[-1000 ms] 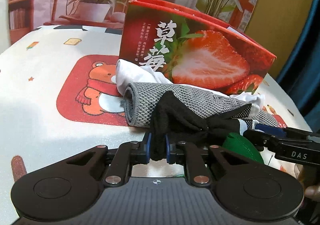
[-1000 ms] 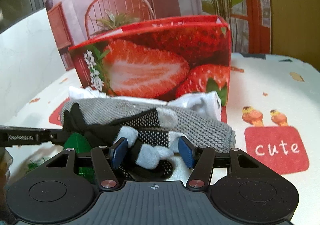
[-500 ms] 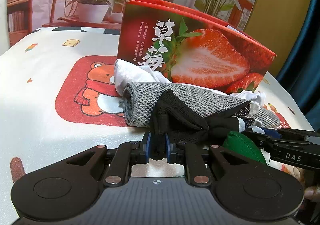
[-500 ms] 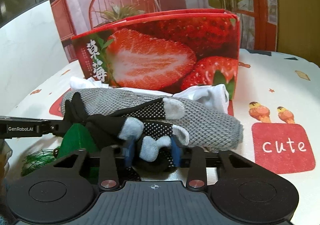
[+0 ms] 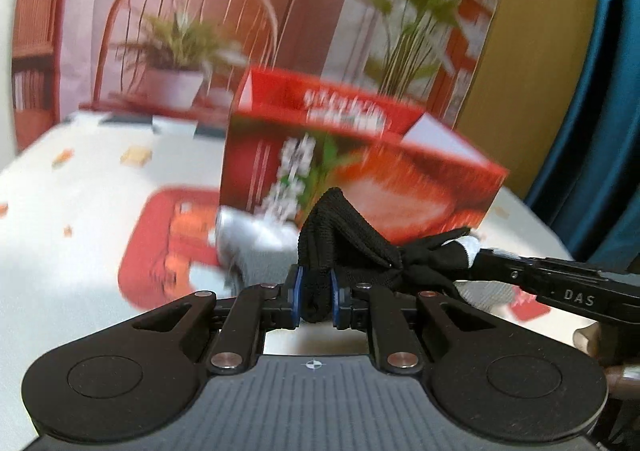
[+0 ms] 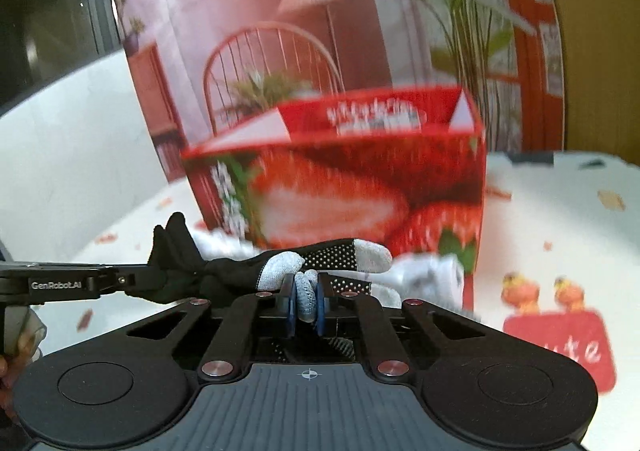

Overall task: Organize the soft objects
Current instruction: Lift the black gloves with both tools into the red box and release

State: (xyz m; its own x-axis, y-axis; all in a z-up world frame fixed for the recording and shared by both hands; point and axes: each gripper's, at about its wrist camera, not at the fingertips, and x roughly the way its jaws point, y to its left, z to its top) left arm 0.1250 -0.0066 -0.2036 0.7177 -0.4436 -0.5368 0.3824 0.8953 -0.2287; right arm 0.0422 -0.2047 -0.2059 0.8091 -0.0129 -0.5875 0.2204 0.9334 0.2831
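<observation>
The left hand-held gripper [image 5: 315,293] pinches the cuff of the black glove [image 5: 344,239]. The right hand-held gripper [image 6: 307,302], whose jaws have just been closing, pinches a grey fingertip of that glove, stretched between both above the counter [image 5: 80,211]. Beyond stands the strawberry box [image 6: 360,187].
</observation>
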